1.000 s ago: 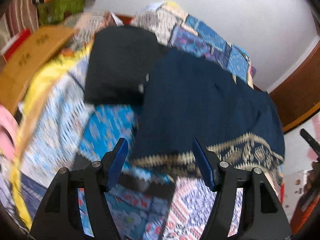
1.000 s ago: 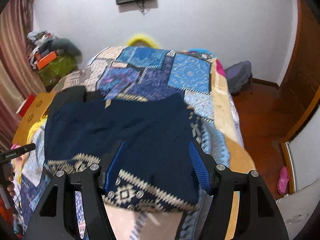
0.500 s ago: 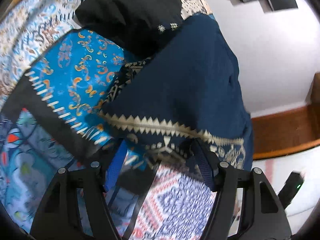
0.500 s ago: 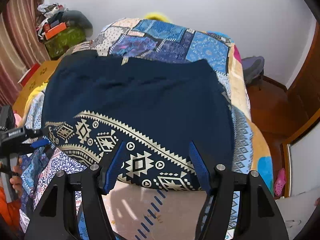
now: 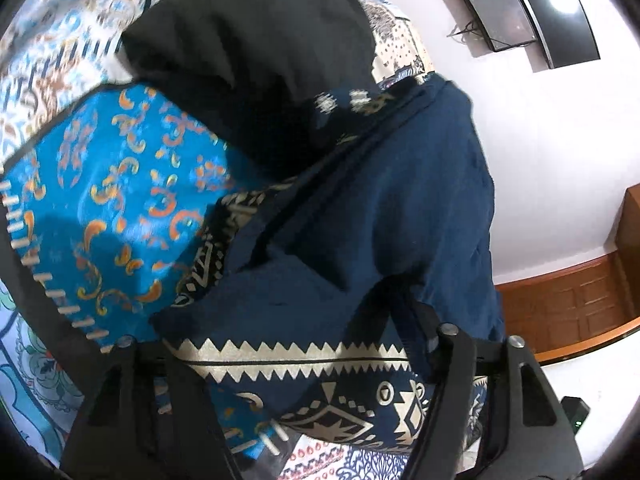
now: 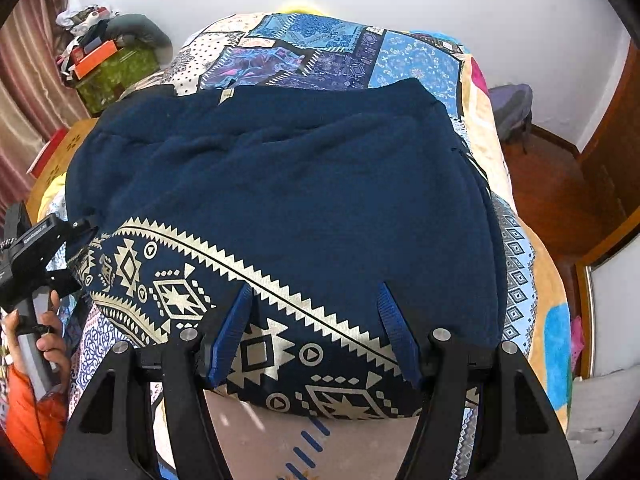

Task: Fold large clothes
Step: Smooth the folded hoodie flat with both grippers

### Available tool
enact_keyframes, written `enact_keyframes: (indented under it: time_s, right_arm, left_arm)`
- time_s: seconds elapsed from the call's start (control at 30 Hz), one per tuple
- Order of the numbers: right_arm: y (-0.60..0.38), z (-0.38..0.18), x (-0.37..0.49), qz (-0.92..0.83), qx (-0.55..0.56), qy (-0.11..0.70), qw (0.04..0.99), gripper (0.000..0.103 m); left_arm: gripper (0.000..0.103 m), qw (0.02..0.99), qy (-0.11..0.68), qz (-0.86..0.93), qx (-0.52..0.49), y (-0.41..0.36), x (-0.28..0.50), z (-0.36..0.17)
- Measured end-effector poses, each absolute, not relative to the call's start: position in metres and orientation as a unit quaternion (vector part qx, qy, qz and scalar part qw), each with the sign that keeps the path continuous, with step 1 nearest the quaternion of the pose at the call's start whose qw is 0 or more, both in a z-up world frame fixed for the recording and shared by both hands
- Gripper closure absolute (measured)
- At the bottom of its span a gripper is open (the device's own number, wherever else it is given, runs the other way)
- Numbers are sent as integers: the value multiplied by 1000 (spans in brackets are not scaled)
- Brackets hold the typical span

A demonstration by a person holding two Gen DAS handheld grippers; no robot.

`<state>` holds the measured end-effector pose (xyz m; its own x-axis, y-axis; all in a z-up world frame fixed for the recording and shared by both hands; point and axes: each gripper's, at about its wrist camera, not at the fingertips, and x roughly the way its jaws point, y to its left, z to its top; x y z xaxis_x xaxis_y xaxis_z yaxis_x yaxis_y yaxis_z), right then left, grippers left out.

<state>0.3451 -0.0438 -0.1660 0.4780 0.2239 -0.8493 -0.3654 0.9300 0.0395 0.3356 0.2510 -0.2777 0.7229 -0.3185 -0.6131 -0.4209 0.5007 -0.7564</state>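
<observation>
Navy garment (image 6: 304,200) lay spread on patchwork bed (image 6: 416,64), soft, limp, bulky (would sag). Best pinched at patterned hem corners. Right gripper (image 6: 316,332) spread wide over hem; left gripper (image 5: 280,344) buried in cloth, grip unclear.

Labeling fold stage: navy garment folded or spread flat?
Folded at least once: navy garment shows stacked layers along its left edge, patterned fabric underneath. Further folds: cannot tell.
</observation>
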Motion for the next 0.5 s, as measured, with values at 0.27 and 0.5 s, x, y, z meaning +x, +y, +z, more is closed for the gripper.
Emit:
enact_keyframes:
  time_s: [0.27, 0.5]
  right_arm:
    - [-37, -154, 334, 177, -82, 477, 857, 42]
    - [-23, -130, 320, 188, -99, 458, 863, 42]
  left_arm:
    - [97, 835, 358, 61, -413, 242, 325, -225]
    - [100, 872, 291, 46, -390, 243, 293, -150]
